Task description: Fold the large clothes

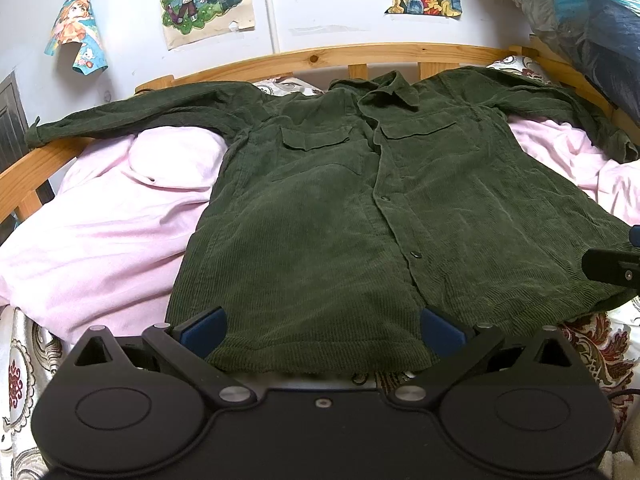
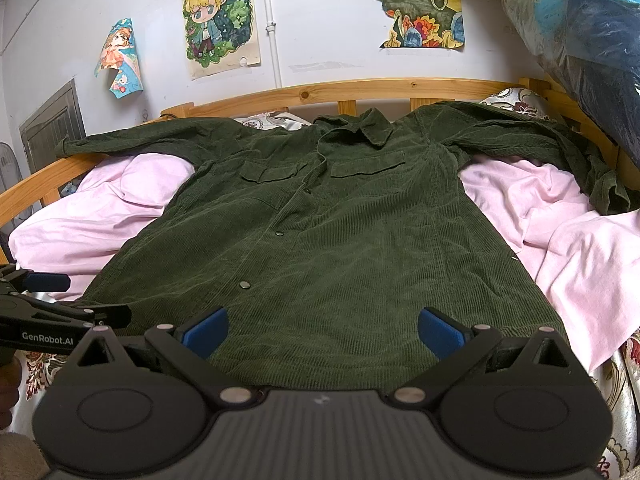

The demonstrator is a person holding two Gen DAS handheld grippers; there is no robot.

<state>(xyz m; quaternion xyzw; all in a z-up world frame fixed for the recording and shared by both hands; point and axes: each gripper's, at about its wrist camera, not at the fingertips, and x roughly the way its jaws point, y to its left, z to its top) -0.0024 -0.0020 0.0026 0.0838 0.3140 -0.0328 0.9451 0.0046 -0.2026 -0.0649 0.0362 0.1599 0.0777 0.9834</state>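
A green corduroy shirt lies spread face up on a pink sheet over a bed with a wooden rail. Its collar points toward the rail and the wall, both sleeves are stretched out sideways, and its hem lies nearest the cameras.

The left gripper hovers at the hem, near the middle and left part of the shirt's bottom edge. Its blue-padded fingers stand wide apart with nothing between them; whether they touch the cloth cannot be told.

The right gripper sits over the hem on the shirt's right half, its fingers likewise spread wide and empty. In the right wrist view the left gripper shows at the left edge, just beside the shirt's lower corner.

Posters hang on the wall behind the bed.
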